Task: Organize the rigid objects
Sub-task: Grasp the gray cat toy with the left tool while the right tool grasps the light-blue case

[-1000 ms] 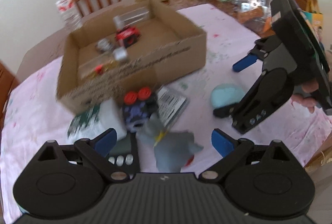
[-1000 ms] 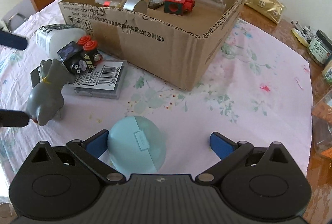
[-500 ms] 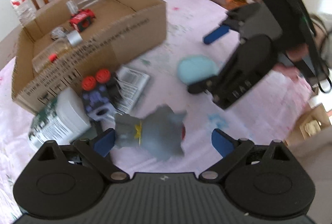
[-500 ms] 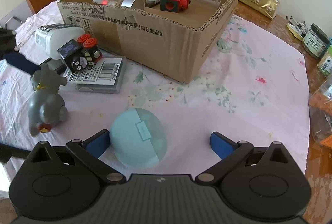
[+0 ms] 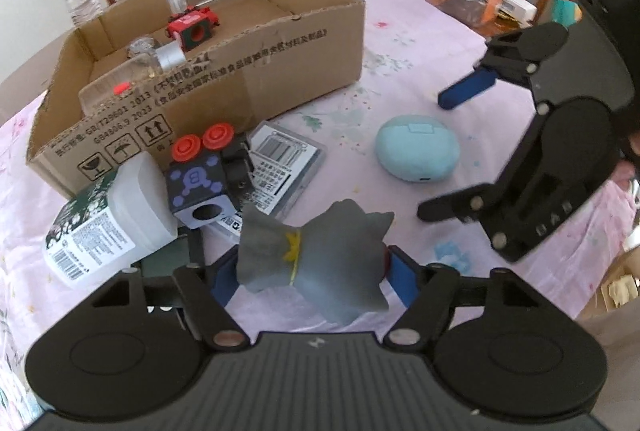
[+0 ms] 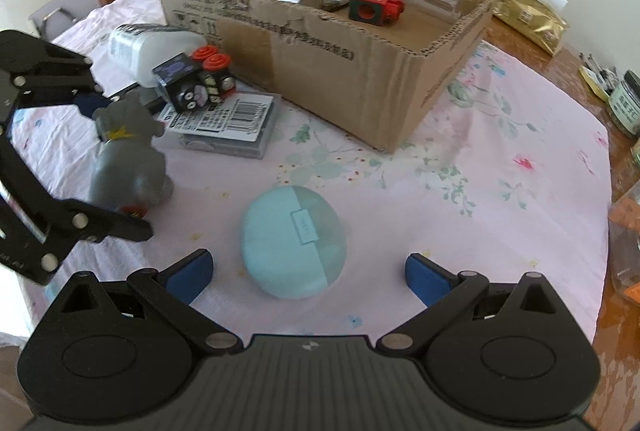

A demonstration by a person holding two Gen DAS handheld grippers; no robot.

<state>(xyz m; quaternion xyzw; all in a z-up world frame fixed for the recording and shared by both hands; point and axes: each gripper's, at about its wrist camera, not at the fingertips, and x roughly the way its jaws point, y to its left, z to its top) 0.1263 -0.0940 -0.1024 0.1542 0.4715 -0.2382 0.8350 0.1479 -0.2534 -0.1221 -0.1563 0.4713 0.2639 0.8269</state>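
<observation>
The left gripper (image 5: 308,277) has its blue pads pressed against both sides of the grey toy animal (image 5: 316,263), pinching it at the body. The toy's head and ears tip away from the gripper toward the cardboard box (image 5: 256,71), its long axis running roughly along the fingers; in the right wrist view it looks to be resting on the pink tablecloth (image 6: 500,199), though contact underneath is hard to judge.

The right gripper (image 6: 308,275) is spread wide, its fingers well apart on either side of the pale blue oval case (image 6: 294,241) and touching nothing. The case lies flat on the cloth, nearer the left-hand finger, its seam and small tab running front to back away from the gripper.

Just beside the toy lie a cube with two red knobs (image 5: 202,175), a flat barcode-labelled packet (image 5: 280,167) and a white bottle (image 5: 108,219) on its side, all in front of the box.
</observation>
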